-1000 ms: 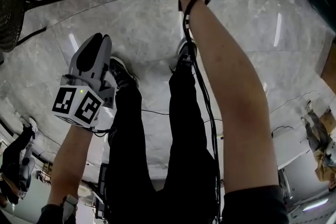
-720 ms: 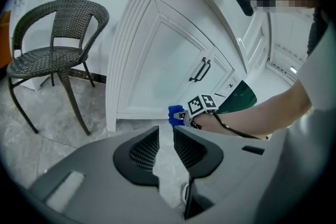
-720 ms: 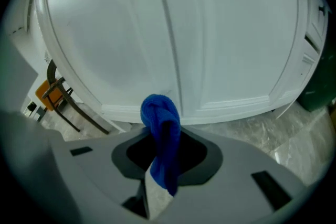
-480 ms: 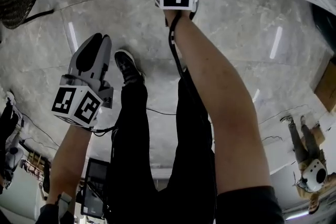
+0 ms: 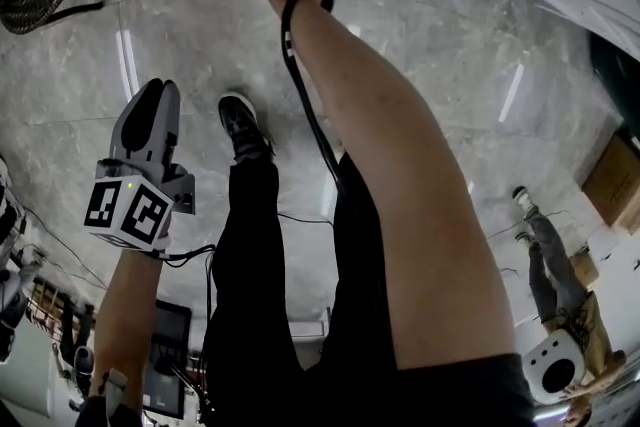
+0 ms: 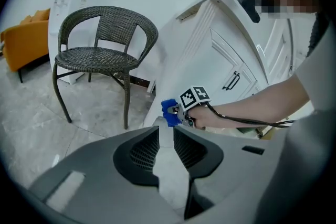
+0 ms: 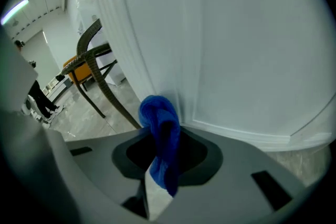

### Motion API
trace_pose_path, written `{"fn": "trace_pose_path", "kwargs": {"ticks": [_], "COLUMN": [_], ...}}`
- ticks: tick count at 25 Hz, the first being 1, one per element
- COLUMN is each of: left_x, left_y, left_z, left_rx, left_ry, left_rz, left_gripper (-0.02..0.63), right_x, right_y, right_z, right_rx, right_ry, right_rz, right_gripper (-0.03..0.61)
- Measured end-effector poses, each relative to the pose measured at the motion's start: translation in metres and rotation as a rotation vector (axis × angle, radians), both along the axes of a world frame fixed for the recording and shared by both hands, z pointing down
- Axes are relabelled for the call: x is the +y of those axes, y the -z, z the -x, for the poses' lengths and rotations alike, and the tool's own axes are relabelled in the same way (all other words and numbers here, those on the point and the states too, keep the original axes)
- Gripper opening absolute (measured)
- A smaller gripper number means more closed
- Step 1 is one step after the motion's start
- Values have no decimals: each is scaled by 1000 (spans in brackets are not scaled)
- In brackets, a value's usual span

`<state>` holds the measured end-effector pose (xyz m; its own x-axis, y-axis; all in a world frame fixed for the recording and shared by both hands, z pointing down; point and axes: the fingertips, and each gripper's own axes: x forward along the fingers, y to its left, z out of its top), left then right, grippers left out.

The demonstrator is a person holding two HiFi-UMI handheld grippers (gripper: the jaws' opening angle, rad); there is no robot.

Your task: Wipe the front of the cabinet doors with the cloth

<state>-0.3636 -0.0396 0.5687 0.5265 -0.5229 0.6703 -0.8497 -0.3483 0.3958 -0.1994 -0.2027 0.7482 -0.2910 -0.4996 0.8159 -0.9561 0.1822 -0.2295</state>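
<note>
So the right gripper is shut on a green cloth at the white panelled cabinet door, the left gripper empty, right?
The cloth is blue, not green, as the right gripper view shows. The right gripper is shut on it at the white panelled cabinet door; the left gripper is empty.

A dark wicker chair (image 6: 102,55) stood on the grey marbled floor (image 6: 31,113), with an orange armchair (image 6: 21,42) behind it near the white wall. Off to the right, a cardboard box (image 5: 610,180) sat on the floor, and a bystander (image 5: 545,255) in grey trousers stood near it.
</note>
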Motion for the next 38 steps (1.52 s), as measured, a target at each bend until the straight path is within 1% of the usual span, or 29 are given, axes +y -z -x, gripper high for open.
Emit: {"fn": "trace_pose_path", "kwargs": {"ticks": [2,5,10,13,14,16,19,22,24,26,28,30,33,35,38], "left_x": [5,9,6,-1,-2,0,8,12,15,21,24,23,19,15,7], "left_y": [-3,-2,6,11,12,15,22,39,56,75,97,122,162,186,221], "left_z": [-8,-31,-84,-119,-129,-151,-180,-207,-222,-234,-247,-261,-281,-290,-298], "left_rx": [1,8,28,38,40,39,28,26,27,24,23,24,21,31,70], "left_ry": [-11,-37,-85,-133,-151,-181,-230,-265,-276,-287,-297,-309,-321,-296,-213], "left_rz": [6,19,10,-1,-5,-11,-17,-34,-43,-50,-61,-85,-137,-154,-163], "left_gripper": [87,87,87,87,87,87,87,87,87,87,87,87,87,87,87], "right_x": [0,4,27,42,47,60,80,103,120,138,150,155,156,152,134], "right_y": [-2,3,3,5,5,6,14,32,54,83,118,163,233,276,323], "right_z": [-27,-81,-163,-215,-228,-247,-282,-317,-337,-352,-363,-372,-380,-372,-342], "right_rx": [17,47,63,63,52,43,70,78,68,46,32,36,21,-6,-27], "right_ry": [-44,-127,-223,-336,-361,-367,-402,-455,-488,-516,-520,-509,-507,-470,-329], "right_rz": [-4,-20,2,-7,-4,16,16,11,5,-4,-31,-82,-185,-257,-348], "right_gripper": [91,91,91,91,91,91,91,91,91,91,91,91,91,91,91]}}
